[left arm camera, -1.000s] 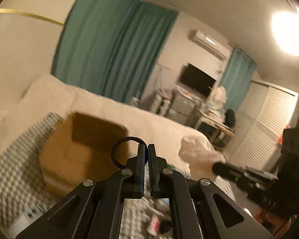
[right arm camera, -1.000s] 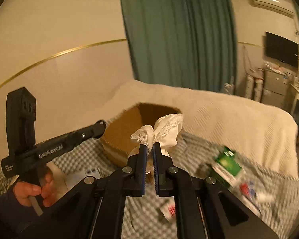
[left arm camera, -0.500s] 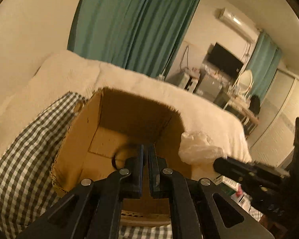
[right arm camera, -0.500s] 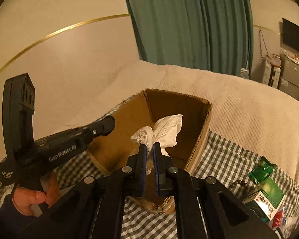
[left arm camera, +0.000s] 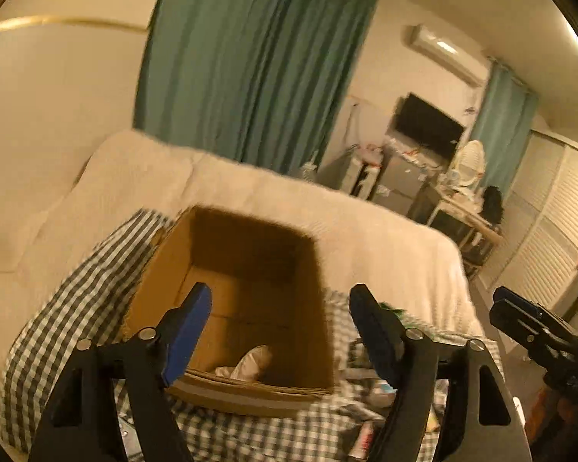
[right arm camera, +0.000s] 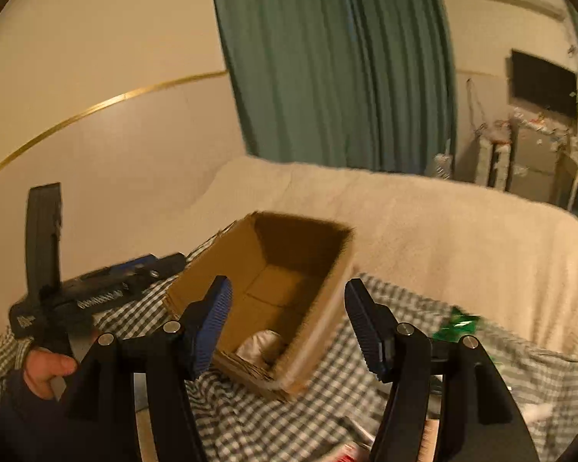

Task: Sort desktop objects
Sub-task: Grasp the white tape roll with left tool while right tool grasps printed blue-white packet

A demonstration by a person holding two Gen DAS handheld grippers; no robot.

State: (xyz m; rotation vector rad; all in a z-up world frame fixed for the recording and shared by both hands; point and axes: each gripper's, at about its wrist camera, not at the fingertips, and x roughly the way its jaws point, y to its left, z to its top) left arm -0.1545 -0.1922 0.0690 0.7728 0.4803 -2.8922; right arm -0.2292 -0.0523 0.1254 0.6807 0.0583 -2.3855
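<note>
An open cardboard box (left arm camera: 250,254) stands on a checked cloth (left arm camera: 77,288). A white lace cloth (left arm camera: 250,360) lies crumpled in the box's near corner. My left gripper (left arm camera: 281,296) hovers just short of the box; its jaws are opening and nothing is between them. In the right wrist view the same box (right arm camera: 212,265) holds the lace cloth (right arm camera: 260,344). My right gripper (right arm camera: 287,288) is over the box's near edge, its jaws opening and empty. No black ring shows in either view. Each gripper appears in the other's view: the right gripper (left arm camera: 501,304) and the left gripper (right arm camera: 165,263).
A cream blanket (right arm camera: 424,223) covers the bed behind the box. Small packets (left arm camera: 366,408) lie scattered on the checked cloth to the right, among them a green packet (right arm camera: 458,323). A hand (right arm camera: 46,369) grips the left tool. A wall and a teal curtain (right arm camera: 339,69) stand beyond.
Both grippers went from shut to open. The lace cloth left the right gripper and lies in the box. The black ring is gone from the left gripper. Both views pulled back from the box.
</note>
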